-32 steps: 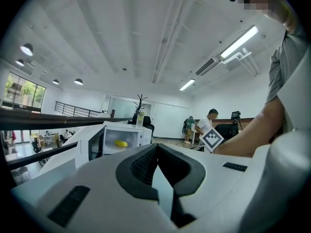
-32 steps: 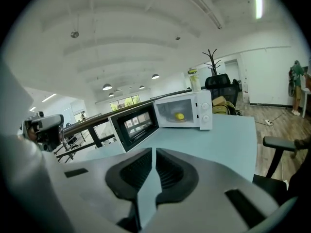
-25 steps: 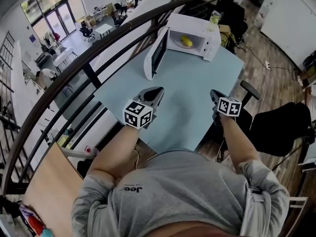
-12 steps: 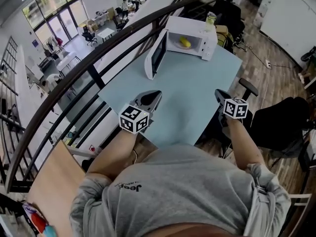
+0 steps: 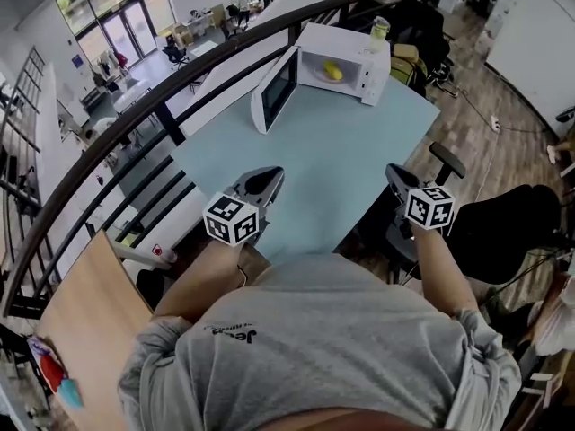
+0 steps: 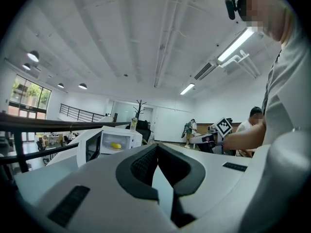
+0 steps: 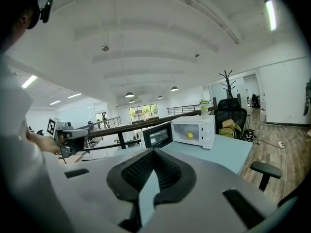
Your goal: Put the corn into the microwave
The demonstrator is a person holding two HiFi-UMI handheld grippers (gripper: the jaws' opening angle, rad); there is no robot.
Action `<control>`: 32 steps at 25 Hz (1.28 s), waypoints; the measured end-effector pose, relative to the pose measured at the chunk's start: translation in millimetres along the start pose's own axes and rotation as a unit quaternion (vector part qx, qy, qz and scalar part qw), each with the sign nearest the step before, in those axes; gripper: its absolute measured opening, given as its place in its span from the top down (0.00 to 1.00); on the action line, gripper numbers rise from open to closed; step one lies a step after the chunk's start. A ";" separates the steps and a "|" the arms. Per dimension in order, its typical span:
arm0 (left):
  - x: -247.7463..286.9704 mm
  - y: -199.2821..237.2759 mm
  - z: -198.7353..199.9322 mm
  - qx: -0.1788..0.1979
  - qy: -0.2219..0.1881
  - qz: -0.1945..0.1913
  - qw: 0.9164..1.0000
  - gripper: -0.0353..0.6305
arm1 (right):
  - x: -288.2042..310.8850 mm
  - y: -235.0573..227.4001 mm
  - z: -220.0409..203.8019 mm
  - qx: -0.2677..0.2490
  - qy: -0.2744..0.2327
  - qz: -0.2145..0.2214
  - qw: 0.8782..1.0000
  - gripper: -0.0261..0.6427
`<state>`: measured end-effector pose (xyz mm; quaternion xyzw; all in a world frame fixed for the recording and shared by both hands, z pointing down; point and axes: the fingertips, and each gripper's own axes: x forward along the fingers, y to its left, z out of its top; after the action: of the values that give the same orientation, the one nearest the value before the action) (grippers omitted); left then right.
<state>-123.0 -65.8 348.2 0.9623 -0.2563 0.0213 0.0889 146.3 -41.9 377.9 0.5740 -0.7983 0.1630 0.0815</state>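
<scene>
Holding the left gripper (image 5: 266, 180) and right gripper (image 5: 393, 174) well back from the microwave (image 5: 367, 59), you have both pairs of fingers pressed together on nothing. The corn (image 5: 332, 70) lies inside the microwave, its door (image 5: 272, 97) swung open.

Head down; gripper views share seemingly far microwave (image 7: 194, 131).

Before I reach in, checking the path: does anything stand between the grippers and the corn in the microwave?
Nothing visible does. The corn lies inside the microwave, whose door stands open; only bare table runs between it and the left gripper and right gripper, both shut and empty.
</scene>
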 end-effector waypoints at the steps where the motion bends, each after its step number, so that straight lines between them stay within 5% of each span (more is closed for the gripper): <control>1: 2.9 -7.7 -1.7 -0.002 -0.001 0.005 1.000 0.92 | -7.3 -2.1 -1.2 -0.002 0.000 0.008 1.000 0.93; 16: 50.3 -103.2 -15.7 0.010 0.028 0.048 0.998 0.92 | -92.2 -64.6 -42.7 0.043 -0.022 0.081 0.996 0.93; 32: 51.0 -91.1 3.8 0.023 0.006 0.014 1.000 0.92 | -75.3 -39.8 -30.4 0.030 -0.036 0.081 0.996 0.94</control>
<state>-33.4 -13.8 334.3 0.9602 -0.2689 0.0339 0.0680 206.7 24.4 389.0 0.5151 -0.8394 0.1721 0.0222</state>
